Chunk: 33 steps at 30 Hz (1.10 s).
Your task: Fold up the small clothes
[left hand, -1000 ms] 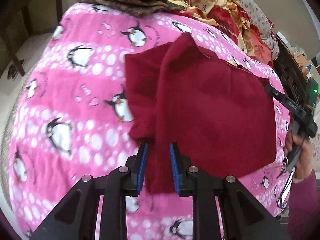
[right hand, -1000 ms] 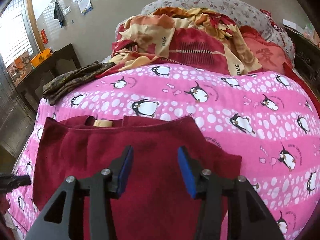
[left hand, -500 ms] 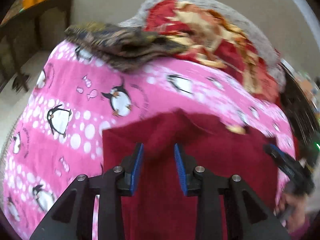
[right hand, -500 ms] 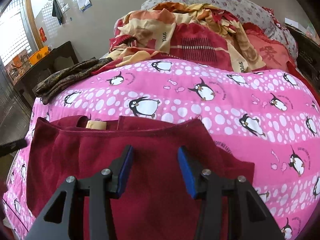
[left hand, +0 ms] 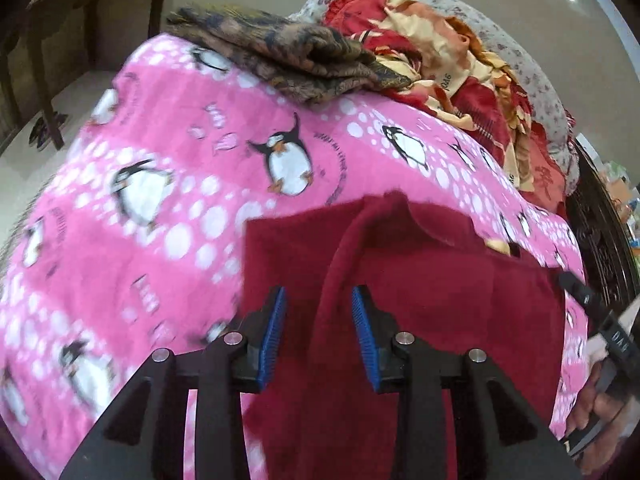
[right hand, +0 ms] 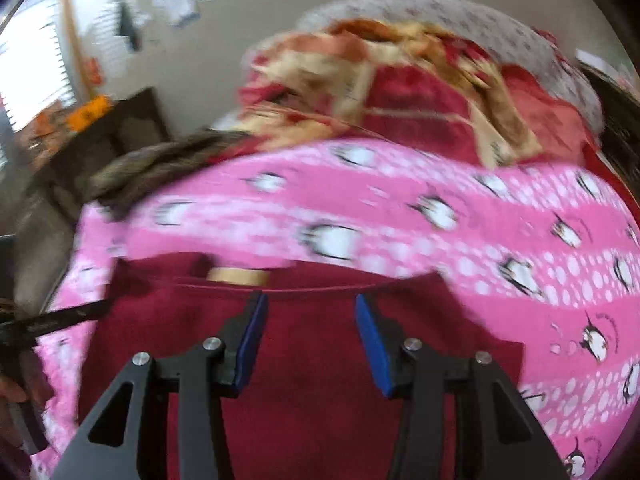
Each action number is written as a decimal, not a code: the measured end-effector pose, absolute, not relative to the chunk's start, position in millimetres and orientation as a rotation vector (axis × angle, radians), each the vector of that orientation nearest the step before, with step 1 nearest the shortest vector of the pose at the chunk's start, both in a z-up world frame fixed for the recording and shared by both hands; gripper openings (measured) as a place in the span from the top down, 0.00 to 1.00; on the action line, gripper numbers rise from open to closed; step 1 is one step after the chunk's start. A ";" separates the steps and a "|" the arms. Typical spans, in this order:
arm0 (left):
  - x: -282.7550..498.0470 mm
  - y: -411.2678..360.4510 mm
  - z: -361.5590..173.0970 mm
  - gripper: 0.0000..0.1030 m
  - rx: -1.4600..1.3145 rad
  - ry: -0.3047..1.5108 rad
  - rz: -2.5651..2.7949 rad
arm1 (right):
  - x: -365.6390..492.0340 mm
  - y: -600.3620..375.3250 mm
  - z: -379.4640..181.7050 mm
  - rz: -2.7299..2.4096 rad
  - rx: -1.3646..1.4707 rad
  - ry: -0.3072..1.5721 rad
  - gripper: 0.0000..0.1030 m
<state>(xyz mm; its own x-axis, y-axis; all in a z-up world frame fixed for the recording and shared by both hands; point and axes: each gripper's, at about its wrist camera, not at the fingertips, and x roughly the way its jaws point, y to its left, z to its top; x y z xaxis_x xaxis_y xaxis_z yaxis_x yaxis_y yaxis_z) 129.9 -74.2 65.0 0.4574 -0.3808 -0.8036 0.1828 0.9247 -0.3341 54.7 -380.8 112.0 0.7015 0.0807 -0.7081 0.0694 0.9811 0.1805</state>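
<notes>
Meanwhile, the maroon garment (left hand: 420, 300) lies collar-away on the pink blanket (left hand: 160, 220), both hand-held grippers released.

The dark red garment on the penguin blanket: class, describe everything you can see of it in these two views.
The dark red garment looks like soft, fleecy knit, plain in colour. It lies spread on the pink penguin blanket, with a raised ridge of cloth running between the open left gripper's blue pads. A tan label shows at its far opening. The right gripper hovers open above its middle; contact there cannot be judged.
</notes>
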 end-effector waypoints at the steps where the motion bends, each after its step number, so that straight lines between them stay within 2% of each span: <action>1: 122.6 -68.8 64.5 0.86 -0.211 1.038 -0.352 | 53.9 -364.7 117.7 0.057 0.189 0.788 0.53; 6: 88.1 -37.5 45.7 0.86 -0.252 1.088 -0.339 | 76.9 -285.9 112.3 0.291 0.186 0.840 0.53; 14: 69.6 -15.6 25.1 0.86 -0.343 1.117 -0.354 | 153.0 -200.9 42.2 0.294 0.144 1.053 0.50; 18: 64.9 -14.8 19.2 0.86 -0.354 1.119 -0.375 | 149.7 -186.7 60.4 0.327 0.200 1.032 0.25; 20: 62.1 -14.3 15.3 0.86 -0.368 1.126 -0.381 | 149.3 -167.8 56.9 0.312 0.141 1.062 0.21; 24: 53.6 -15.1 12.1 0.86 -0.349 1.129 -0.374 | 147.6 -133.1 36.4 0.249 -0.038 1.070 0.07; 27: 45.2 -16.1 13.2 0.86 -0.328 1.125 -0.382 | 140.5 -109.0 23.9 0.209 -0.210 1.057 0.04; 29: 41.7 -16.3 16.0 0.82 -0.329 1.119 -0.394 | 135.3 -103.8 20.2 0.205 -0.277 1.042 0.11; 31: 38.9 -17.1 19.6 0.77 -0.336 1.101 -0.415 | 130.2 -118.9 29.2 0.193 -0.242 1.026 0.40; 32: 37.8 -19.0 21.8 0.73 -0.341 1.084 -0.434 | 128.9 -127.5 33.7 0.209 -0.200 1.027 0.48; 33: 37.7 -21.1 23.1 0.72 -0.344 1.074 -0.446 | 127.9 -140.7 40.6 0.232 -0.128 1.037 0.63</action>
